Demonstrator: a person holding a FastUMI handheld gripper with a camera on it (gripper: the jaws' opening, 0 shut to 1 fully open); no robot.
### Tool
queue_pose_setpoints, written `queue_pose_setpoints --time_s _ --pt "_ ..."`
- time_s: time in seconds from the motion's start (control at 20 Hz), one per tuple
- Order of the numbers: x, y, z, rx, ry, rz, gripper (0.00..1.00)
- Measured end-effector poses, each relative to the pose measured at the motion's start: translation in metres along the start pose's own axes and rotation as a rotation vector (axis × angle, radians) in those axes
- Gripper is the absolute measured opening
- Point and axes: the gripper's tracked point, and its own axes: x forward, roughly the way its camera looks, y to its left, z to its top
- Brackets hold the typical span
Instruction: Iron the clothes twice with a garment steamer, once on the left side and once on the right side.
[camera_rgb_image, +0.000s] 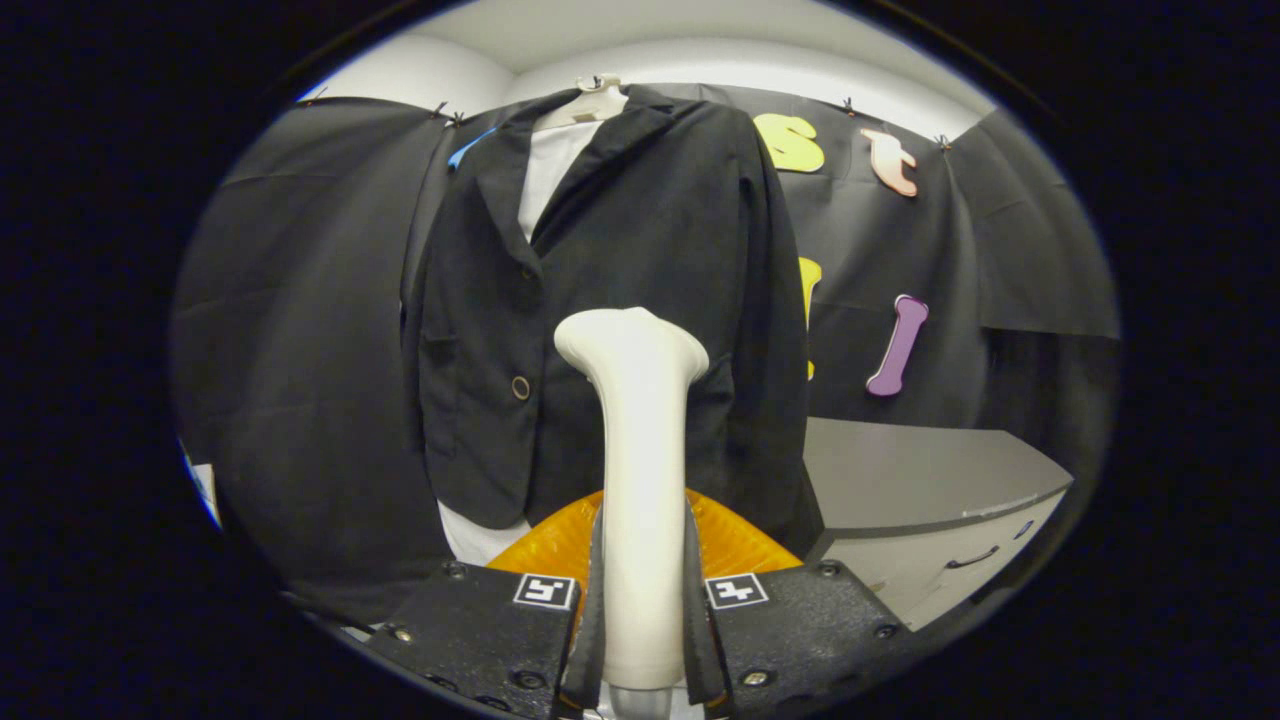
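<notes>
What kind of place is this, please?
Probably a staged booth: black cloth wall, a black jacket on a hanger, a grey drawer cabinet. The gripper's fingers are shut on a white garment steamer.

Gripper (640, 600) upright, jaws clamped on steamer handle (640, 450).

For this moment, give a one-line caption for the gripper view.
Gripper shut on white steamer, its head raised before hanging black jacket.

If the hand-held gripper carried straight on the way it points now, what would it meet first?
Most likely the black jacket hanging ahead. The hand-held gripper is shut on the white steamer, whose head would touch first; depth is unclear.
</notes>
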Motion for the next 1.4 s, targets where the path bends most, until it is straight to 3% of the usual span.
queue_pose_setpoints --time_s 0.65,1.4 --pt "-0.007 0.018 -0.083 -0.021 0.211 0.010 0.34" --pt "-0.022 0.023 -0.136 -0.014 0.367 0.030 0.34"
